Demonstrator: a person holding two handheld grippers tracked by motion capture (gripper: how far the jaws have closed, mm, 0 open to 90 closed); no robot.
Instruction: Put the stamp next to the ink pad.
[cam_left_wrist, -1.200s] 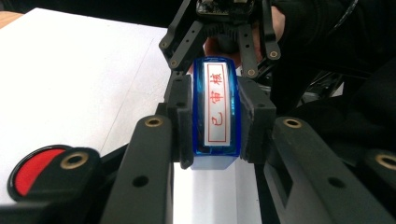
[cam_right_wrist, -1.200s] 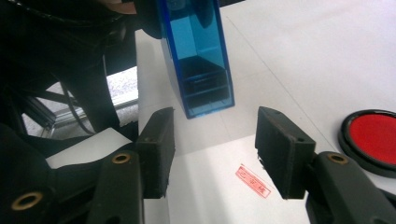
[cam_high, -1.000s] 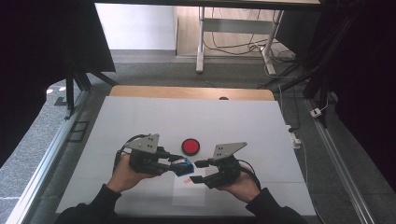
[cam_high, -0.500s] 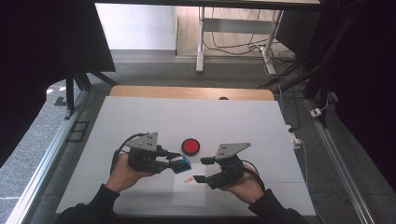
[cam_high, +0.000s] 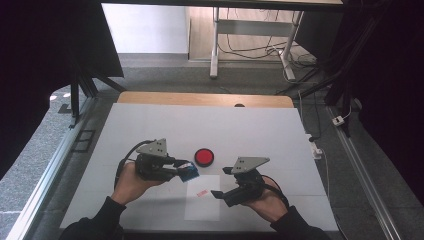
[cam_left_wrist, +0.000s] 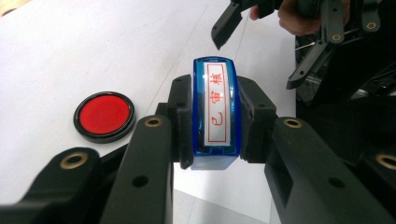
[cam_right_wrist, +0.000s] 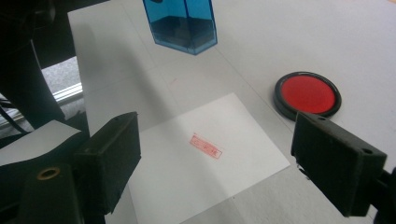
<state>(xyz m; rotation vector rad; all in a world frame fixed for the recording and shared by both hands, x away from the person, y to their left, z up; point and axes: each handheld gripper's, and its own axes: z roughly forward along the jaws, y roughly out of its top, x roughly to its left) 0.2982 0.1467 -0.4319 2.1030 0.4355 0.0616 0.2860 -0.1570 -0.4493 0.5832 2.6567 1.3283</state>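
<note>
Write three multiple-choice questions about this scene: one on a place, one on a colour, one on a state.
1. Where is the red ink pad?
A. on the white table, apart from the paper sheet
B. on the paper sheet
C. in the right tool

2. What colour is the stamp body?
A. green
B. blue
C. yellow

3. What is the state of the right tool?
A. shut on the stamp
B. shut on the paper
C. open, with nothing between its jaws

Answers:
1 A: the pad lies on the bare table beyond the paper sheet.
2 B: the clear blue body shows in the left tool, which is shut on it.
3 C: its jaws have just been opening and stand wide above the sheet with the red print.
</note>
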